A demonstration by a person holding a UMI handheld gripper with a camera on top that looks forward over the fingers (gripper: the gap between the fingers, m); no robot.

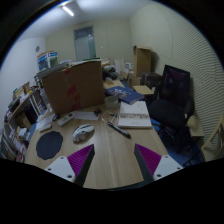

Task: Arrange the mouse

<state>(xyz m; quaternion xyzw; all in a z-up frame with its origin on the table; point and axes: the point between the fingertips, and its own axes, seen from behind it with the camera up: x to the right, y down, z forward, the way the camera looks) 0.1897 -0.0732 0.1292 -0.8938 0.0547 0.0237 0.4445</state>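
A grey mouse (83,132) lies on the light wooden desk (110,150), ahead of my left finger and beyond it. A round dark mouse pad (49,145) lies to its left, near the desk's left edge. My gripper (113,162) is open and empty, held above the desk; its purple pads (81,160) stand well apart with bare desk between them. The mouse is apart from both fingers.
A large cardboard box (72,86) stands at the back left of the desk. An open book or paper stack (134,113) and a dark pen (118,129) lie ahead to the right. A black office chair (172,95) stands on the right. Shelves with clutter line the left wall.
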